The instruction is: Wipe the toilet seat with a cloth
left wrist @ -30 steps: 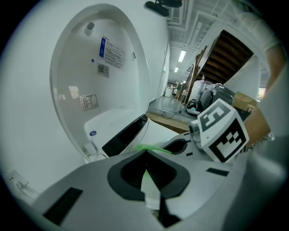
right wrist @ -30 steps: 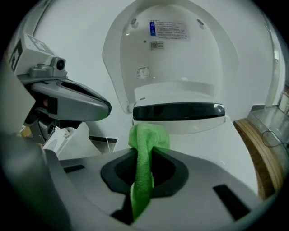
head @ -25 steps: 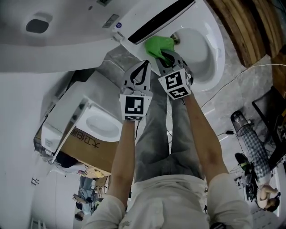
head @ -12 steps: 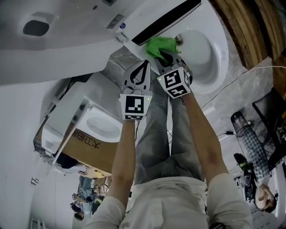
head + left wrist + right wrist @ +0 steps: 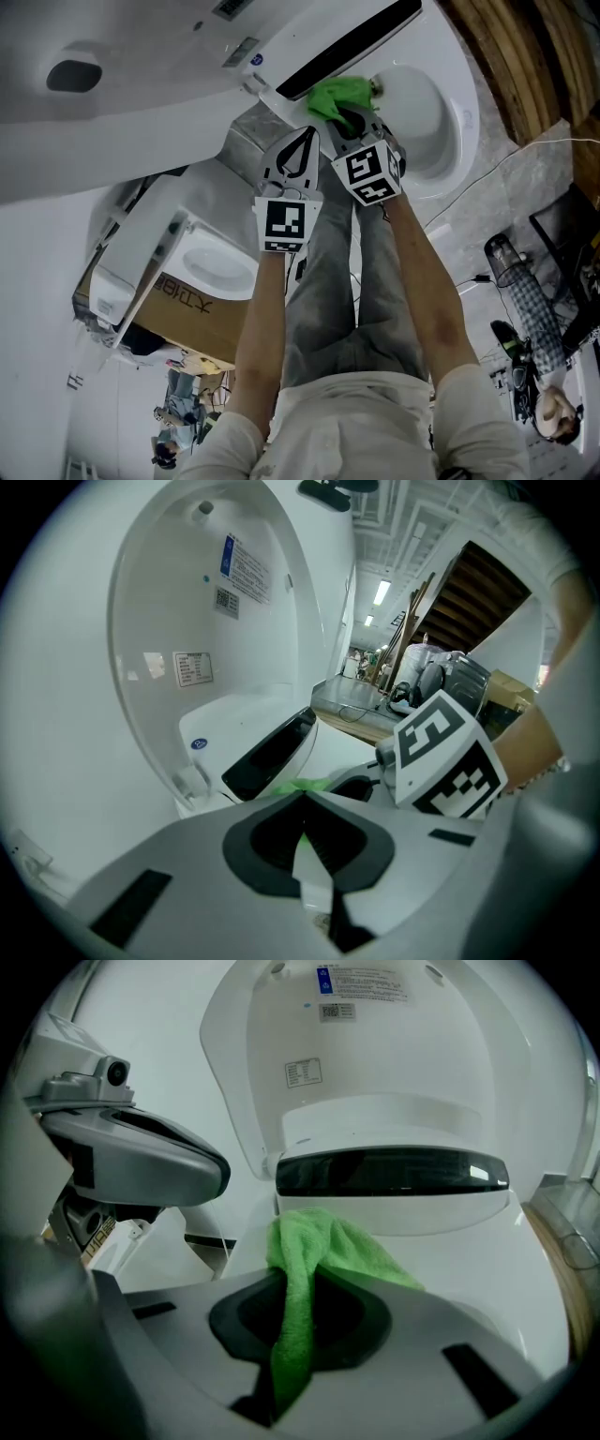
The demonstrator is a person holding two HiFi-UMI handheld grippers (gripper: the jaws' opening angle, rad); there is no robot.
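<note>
- The left gripper (image 5: 302,801) has its jaws pressed together with nothing between them. In the head view it (image 5: 302,141) hangs just beside the right one, and I cannot see it touching anything.
- The right gripper (image 5: 298,1283) has its jaws clamped on the cloth (image 5: 323,1237). A narrow green fold runs down between them, and the rest bunches out past the tips.
- That bunch lies at the back of the toilet seat (image 5: 487,1269), toward its left side as the right gripper view shows it. It sits right up against the dark panel (image 5: 389,1171) of the back unit. I cannot tell whether it is pressed flat or only resting there.
- Beyond the panel the lid (image 5: 375,1054) stands raised, with labels on its inner face.
- From above, the cloth (image 5: 333,94) sits at the near edge of the bowl (image 5: 420,98). I judge the wiping to be under way at the rear of the seat.
- Risk: the grip is on one thin fold, so a hard drag across the seat could pull the cloth out of the jaws.
- Risk: the cloth is wadded rather than spread, so the bare jaw tips could scrape the seat if the gripper is pushed down too steeply.
- Risk: a push forward could wedge the cloth under the dark panel or knock the lid, which might then drop onto the grippers.
- Risk: a loose end swept inward could trail into the bowl.
- Risk: the idle left gripper is so close that a sideways stroke could bump it.
</note>
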